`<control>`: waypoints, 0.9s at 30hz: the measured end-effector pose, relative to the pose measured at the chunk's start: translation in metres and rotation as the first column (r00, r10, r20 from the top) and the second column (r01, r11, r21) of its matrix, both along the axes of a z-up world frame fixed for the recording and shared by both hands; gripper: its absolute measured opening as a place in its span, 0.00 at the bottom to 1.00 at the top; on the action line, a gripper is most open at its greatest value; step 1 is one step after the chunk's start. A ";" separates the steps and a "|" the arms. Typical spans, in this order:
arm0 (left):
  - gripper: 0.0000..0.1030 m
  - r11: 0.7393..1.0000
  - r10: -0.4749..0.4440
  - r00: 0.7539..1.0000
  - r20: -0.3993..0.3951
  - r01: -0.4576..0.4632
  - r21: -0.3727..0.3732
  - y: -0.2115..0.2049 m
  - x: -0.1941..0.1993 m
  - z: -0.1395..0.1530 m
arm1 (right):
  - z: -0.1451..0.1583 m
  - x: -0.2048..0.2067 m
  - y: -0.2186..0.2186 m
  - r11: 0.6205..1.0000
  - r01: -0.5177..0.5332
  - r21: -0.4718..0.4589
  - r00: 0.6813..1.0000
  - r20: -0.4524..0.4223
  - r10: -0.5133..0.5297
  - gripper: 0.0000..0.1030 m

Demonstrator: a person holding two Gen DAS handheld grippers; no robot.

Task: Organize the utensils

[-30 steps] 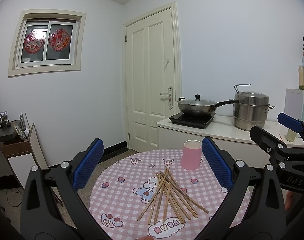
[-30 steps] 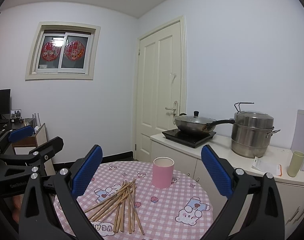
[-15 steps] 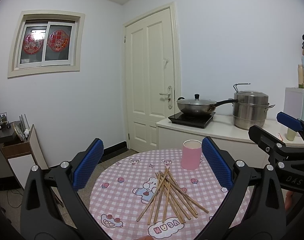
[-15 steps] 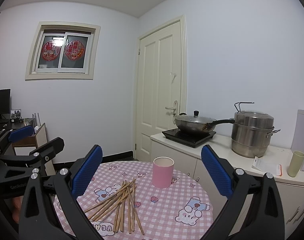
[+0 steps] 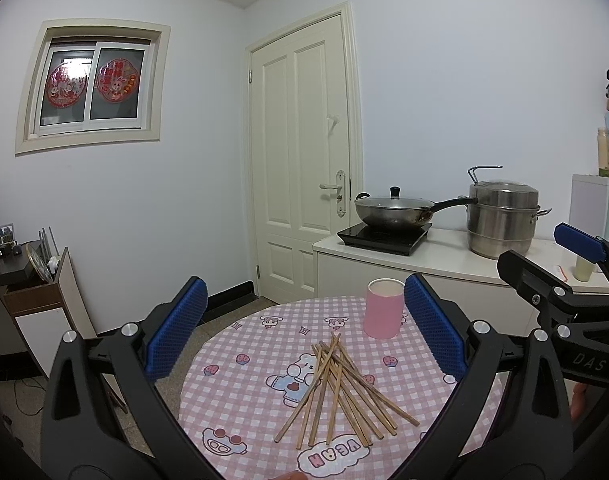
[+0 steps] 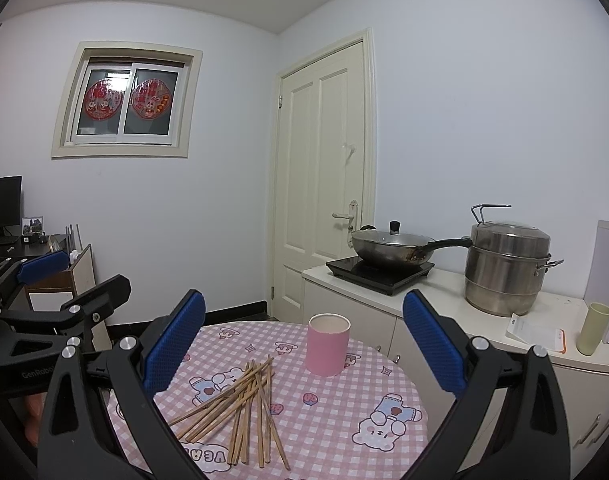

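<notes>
Several wooden chopsticks (image 5: 338, 390) lie in a loose pile on the round table with a pink checked cloth (image 5: 240, 392). A pink cup (image 5: 383, 308) stands upright behind the pile. My left gripper (image 5: 304, 332) is open and empty, held above the table's near side. My right gripper (image 6: 304, 340) is open and empty too, with the chopsticks (image 6: 244, 400) and the cup (image 6: 328, 344) between its fingers in view. Each gripper shows at the other view's edge: the right gripper (image 5: 552, 276) and the left gripper (image 6: 60, 284).
A counter (image 5: 444, 260) behind the table holds an induction hob with a lidded wok (image 5: 392, 210), a steel steamer pot (image 5: 502, 220) and a pale green cup (image 6: 593, 328). A closed door (image 5: 304, 160) is at the back. A desk and shelf (image 5: 36, 280) stand at the left.
Both grippers stay open and almost still. The view shifts only slightly. The chopsticks and the cup have not moved.
</notes>
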State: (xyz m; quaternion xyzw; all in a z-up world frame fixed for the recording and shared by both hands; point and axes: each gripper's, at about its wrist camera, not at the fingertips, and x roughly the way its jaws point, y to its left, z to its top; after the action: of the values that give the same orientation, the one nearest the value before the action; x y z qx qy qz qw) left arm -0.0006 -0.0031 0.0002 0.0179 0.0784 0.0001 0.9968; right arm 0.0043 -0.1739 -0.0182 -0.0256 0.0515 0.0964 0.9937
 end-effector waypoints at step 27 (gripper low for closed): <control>0.94 1.000 0.014 0.998 -0.062 -0.014 0.002 0.003 0.020 -0.019 | -0.013 0.024 -0.004 0.999 -0.040 0.035 0.996 -0.072 0.043 0.93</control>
State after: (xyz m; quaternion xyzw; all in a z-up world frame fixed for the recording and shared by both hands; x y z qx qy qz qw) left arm 0.0197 -0.0004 -0.0186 0.0180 0.1092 0.0064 0.9938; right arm 0.0280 -0.1777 -0.0310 -0.0065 0.0854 0.1188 0.9892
